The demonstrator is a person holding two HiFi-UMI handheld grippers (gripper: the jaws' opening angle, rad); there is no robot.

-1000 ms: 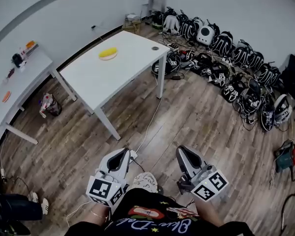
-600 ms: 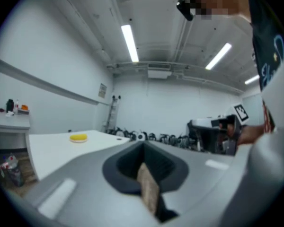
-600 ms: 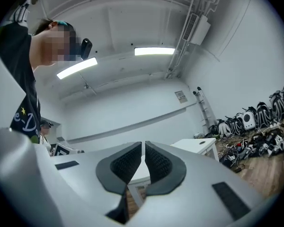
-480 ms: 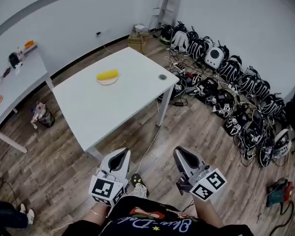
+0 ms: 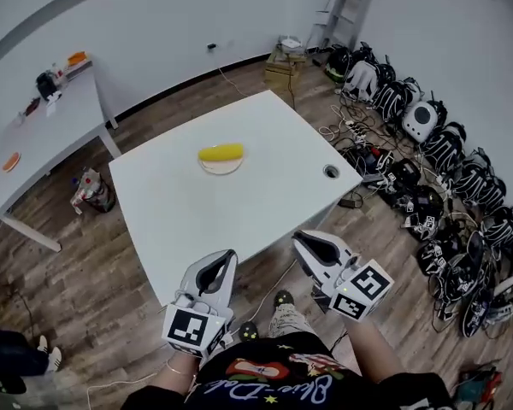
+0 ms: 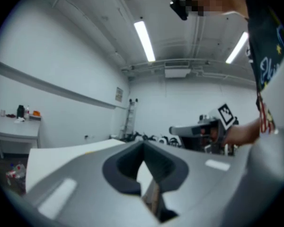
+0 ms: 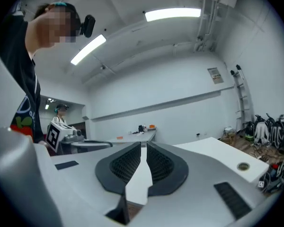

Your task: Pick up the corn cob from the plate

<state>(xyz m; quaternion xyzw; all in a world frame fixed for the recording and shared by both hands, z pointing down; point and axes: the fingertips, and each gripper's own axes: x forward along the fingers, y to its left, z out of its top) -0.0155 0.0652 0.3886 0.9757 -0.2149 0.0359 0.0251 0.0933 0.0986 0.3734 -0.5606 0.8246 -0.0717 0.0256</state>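
Corn cob (image 5: 221, 152) lies on its plate (image 5: 223, 168) past the middle of the white table (image 5: 175, 220), bare top all round. Left gripper (image 5: 227, 258) and right gripper (image 5: 301, 239) hang at the near edge, jaws pinched together, empty.

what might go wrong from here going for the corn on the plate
Both the left tongs and right tongs are shut; arriving that way, they may knock the corn cob off its plate. The round cob might roll. A white cable lies near the shoe: a trip risk.
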